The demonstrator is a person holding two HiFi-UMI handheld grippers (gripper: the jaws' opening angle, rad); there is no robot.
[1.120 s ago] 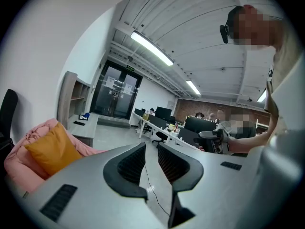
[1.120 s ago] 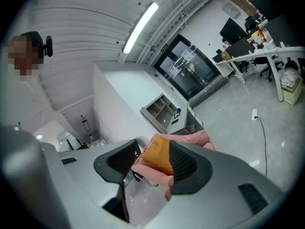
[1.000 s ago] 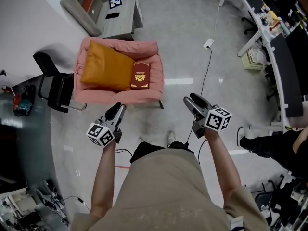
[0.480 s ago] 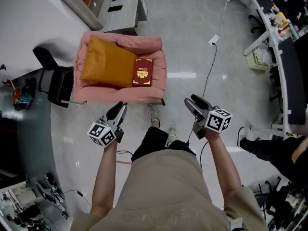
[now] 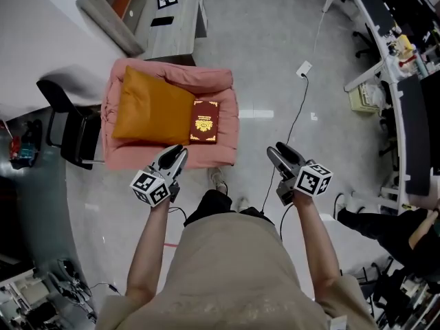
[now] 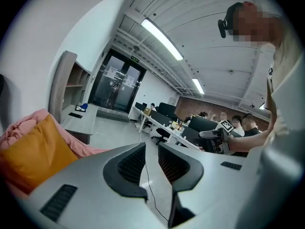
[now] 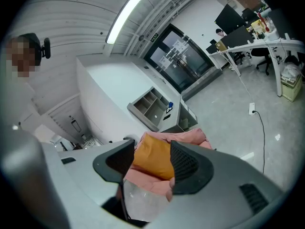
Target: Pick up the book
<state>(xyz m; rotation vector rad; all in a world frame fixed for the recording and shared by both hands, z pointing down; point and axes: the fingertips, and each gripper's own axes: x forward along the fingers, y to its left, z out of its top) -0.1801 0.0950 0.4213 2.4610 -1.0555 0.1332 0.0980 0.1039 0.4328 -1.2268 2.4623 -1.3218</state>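
A dark red book (image 5: 204,122) with a gold emblem lies flat on the seat of a pink armchair (image 5: 220,88), against the right side of an orange cushion (image 5: 151,108). My left gripper (image 5: 177,153) hovers at the armchair's front edge, just short of the book, jaws a little apart and empty. My right gripper (image 5: 278,151) is over the floor to the right of the armchair, open and empty. In the right gripper view the cushion (image 7: 152,159) shows between the open jaws (image 7: 151,149). The left gripper view (image 6: 151,149) has the cushion (image 6: 33,151) at far left; the book is hidden there.
A black office chair (image 5: 65,126) stands left of the armchair, a grey desk (image 5: 172,19) behind it. A cable (image 5: 292,122) runs across the floor from a power strip (image 5: 303,68). Office desks (image 5: 405,102) line the right side. A seated person's leg (image 5: 385,225) is at lower right.
The person has stepped toward the armchair. Both grippers have moved forward, and the left one now reaches the chair's front edge. The jaws look unchanged.
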